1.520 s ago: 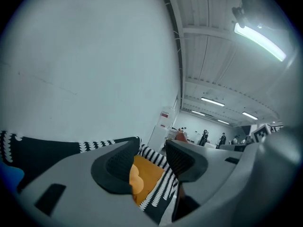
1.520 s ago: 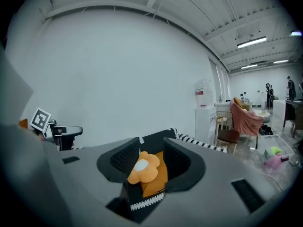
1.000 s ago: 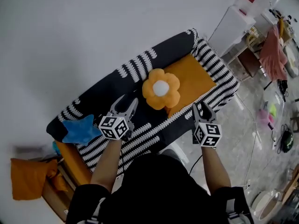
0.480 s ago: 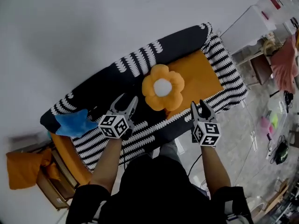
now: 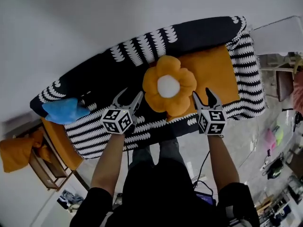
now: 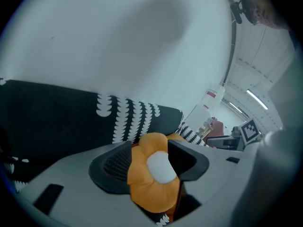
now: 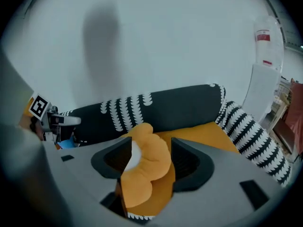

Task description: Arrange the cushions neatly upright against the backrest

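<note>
An orange flower cushion (image 5: 169, 85) with a white centre lies on the black-and-white sofa, its top against the dark backrest (image 5: 189, 34). Behind it an orange square cushion (image 5: 215, 72) lies flat on the seat. A blue star cushion (image 5: 64, 110) rests on the sofa's left end. My left gripper (image 5: 128, 98) hovers just left of the flower and my right gripper (image 5: 202, 96) just right of it. Both sets of jaws are opening and touch nothing. In each gripper view the flower (image 6: 154, 174) (image 7: 144, 167) shows beyond the jaws, apart from the pads.
A wooden side stand (image 5: 40, 162) with orange cloth (image 5: 14, 152) is left of the sofa. A white wall runs behind the backrest. A white cabinet (image 5: 279, 32) and floor clutter (image 5: 272, 160) lie to the right. The person's legs (image 5: 154, 150) touch the sofa front.
The view has swung so the sofa sits more level and nearer. Both grippers have closed in beside the flower cushion, and the right jaws have spread wider.
</note>
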Available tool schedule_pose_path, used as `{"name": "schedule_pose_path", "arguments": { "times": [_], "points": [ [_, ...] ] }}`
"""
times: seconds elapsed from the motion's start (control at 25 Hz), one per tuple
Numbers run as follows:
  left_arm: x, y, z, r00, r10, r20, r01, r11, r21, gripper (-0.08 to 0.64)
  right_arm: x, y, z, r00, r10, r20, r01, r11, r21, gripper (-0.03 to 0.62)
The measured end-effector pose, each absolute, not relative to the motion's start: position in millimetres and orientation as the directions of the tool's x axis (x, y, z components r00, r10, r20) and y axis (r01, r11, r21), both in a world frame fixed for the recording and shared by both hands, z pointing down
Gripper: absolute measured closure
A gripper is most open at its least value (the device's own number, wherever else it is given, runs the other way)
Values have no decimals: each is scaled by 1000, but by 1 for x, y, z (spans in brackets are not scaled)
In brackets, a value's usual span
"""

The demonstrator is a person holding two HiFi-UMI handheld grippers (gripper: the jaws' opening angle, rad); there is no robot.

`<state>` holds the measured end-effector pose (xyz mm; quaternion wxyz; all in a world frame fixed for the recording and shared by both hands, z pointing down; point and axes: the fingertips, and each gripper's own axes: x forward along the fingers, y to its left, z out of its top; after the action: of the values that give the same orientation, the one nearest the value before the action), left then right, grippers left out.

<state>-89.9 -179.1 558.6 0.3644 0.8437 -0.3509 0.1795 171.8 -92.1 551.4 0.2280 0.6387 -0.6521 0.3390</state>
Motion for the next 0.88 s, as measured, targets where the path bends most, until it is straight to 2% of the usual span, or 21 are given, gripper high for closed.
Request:
{"name": "schedule_pose_path", "arguments": {
  "times": [0.28, 0.44, 0.6, 0.72, 0.88],
  "points": [
    [-81, -187, 644, 643, -397, 654, -762, -412, 500, 281, 178, -104, 632, -154, -586, 795, -980, -15, -201, 274],
    [-68, -190, 683, 647, -352, 676, -760, -367, 536, 233, 176, -106, 661, -194, -581, 790, -963, -40, -266, 232],
    [-57, -189, 710, 658, -306, 688, -751, -332, 571, 215, 169, -110, 675, -223, -580, 783, -949, -53, -310, 219],
    [-43, -187, 725, 681, -246, 690, -730, -301, 613, 170, 167, -114, 681, -223, -574, 788, -950, -53, -307, 219],
    [-31, -178, 742, 686, -169, 708, -722, -277, 634, 170, 160, -112, 686, -218, -550, 806, -956, -49, -291, 219]
  ]
}}
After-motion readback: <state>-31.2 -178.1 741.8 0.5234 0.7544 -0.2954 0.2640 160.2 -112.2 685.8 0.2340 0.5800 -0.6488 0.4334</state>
